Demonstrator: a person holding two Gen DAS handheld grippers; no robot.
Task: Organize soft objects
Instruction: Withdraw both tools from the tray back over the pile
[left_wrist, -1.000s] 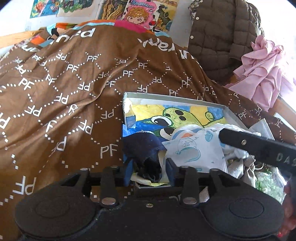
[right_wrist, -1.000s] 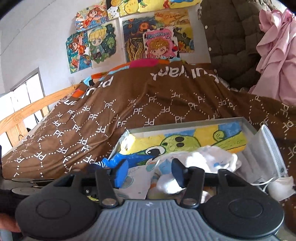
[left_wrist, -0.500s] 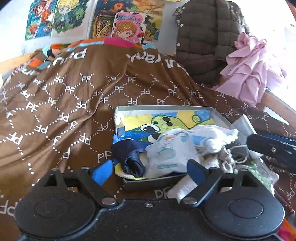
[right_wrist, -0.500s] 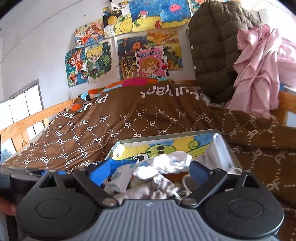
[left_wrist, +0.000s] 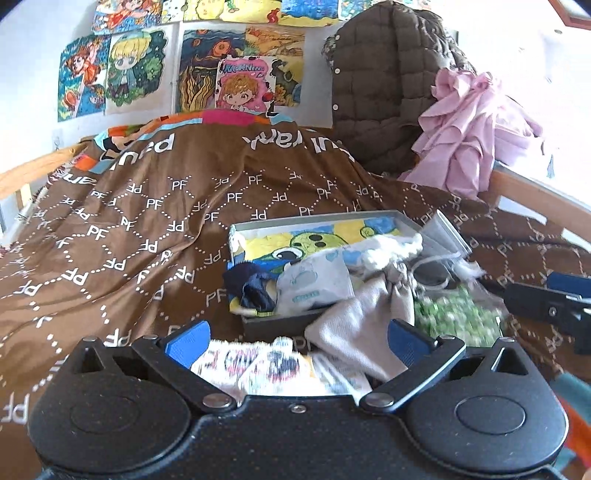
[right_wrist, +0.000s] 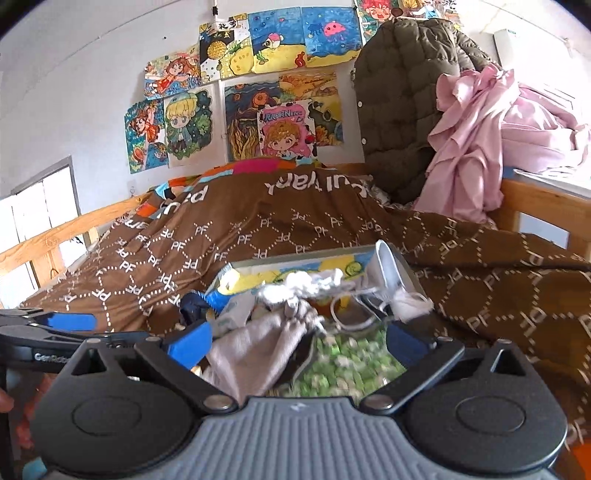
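Now both tools spread apart, empty: left tool (left_wrist: 295, 341), right tool (right_wrist: 297, 341); box (left_wrist: 258, 227) heaped with soft items.

Left gripper (left_wrist: 295, 341): jaws narrow around dark navy cloth (left_wrist: 251, 290) 1.0 s ago, now spread wide and pulled back off the shallow grey cartoon-lined box (left_wrist: 280, 325); cloth left inside. Right gripper (right_wrist: 297, 341): likewise opened and withdrawn. Grey fabric pouch (left_wrist: 360, 328) now drapes over the box's near edge.

Brown "PF" blanket (left_wrist: 147, 229) covering the bed; cartoon drawings (right_wrist: 236, 122) taped to the wall; quilted brown jacket (left_wrist: 384, 85) and pink garment (left_wrist: 469, 136) heaped at right; wooden rail (right_wrist: 55, 236) at left.
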